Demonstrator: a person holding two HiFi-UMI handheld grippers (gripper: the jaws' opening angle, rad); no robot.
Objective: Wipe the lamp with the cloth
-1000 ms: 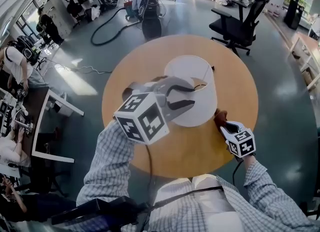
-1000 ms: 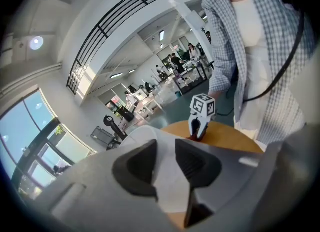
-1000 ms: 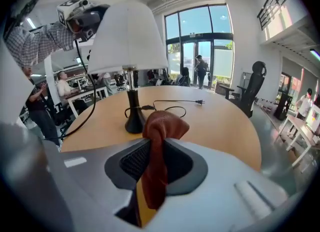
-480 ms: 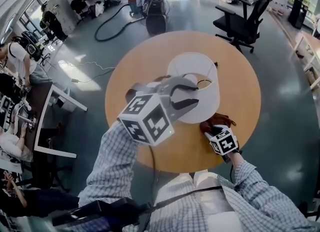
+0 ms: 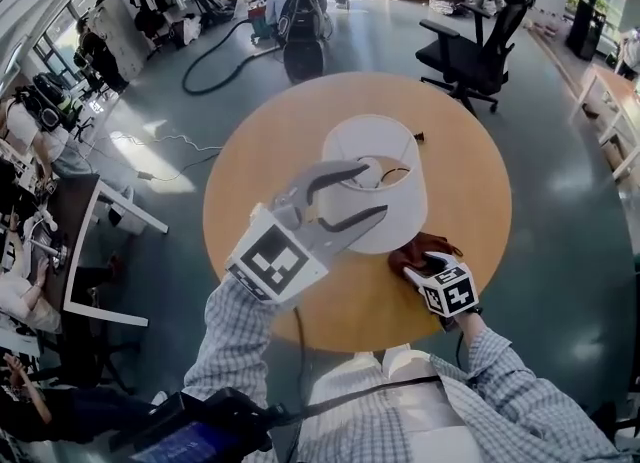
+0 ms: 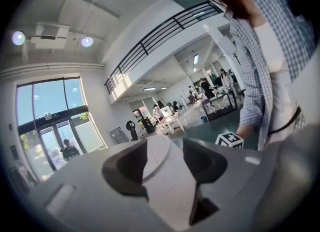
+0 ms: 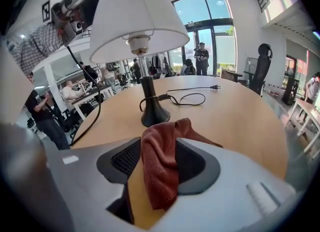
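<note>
The lamp [image 5: 385, 166] stands upright near the middle of the round worktop [image 5: 270, 161]. In the head view its white shade hides the stem and base. The right gripper view shows the shade [image 7: 137, 13] above a dark stem and flared base [image 7: 152, 116]. A black cord [image 7: 187, 95] runs from the base in a loose loop across the wood toward 1 o'clock.

The left tool [image 5: 372, 189] reaches in from 7 o'clock, raised over the shade's near rim. Its jaws have just been opening and now stand apart. In the left gripper view the left tool [image 6: 165, 153] has the white top of the shade between its jaws, and neither pad presses on it, so it is released.

The red cloth [image 5: 420, 251] lies bunched on the worktop at 5 o'clock of the shade, just beside its lower rim. The right tool [image 5: 420, 269] points down at it from 5 o'clock. In the right gripper view the cloth [image 7: 162, 126] sits in the gap of the right tool [image 7: 159, 158], draped against one pad. These jaws too have just been opening and now stand wide, not clenched on the cloth. The cloth's far end rests on the wood, short of the lamp base.
</note>
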